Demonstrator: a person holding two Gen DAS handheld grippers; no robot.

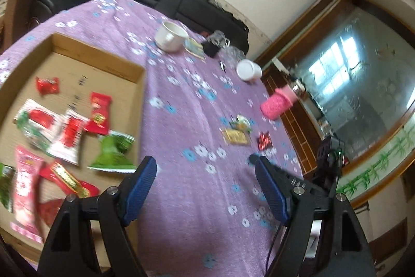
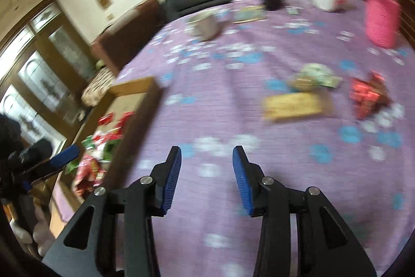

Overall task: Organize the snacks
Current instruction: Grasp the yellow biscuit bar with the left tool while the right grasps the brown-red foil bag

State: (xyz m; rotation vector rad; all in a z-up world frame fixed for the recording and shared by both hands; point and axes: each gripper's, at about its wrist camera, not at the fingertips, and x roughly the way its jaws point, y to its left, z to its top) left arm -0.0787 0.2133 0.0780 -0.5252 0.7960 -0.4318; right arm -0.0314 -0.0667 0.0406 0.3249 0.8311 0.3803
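Purple floral tablecloth (image 1: 181,100); blue-padded gripper (image 2: 207,155)

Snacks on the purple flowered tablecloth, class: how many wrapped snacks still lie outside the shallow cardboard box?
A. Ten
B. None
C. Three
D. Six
C: a gold rectangular packet, a pale green wrapped snack and a shiny red wrapped sweet lie together on the purple flowered tablecloth, apart from the shallow cardboard box that holds the other packets.

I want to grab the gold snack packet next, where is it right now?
The gold packet lies on the purple cloth, outside the cardboard box, right of centre in the right wrist view, between a pale green packet and a red wrapper.
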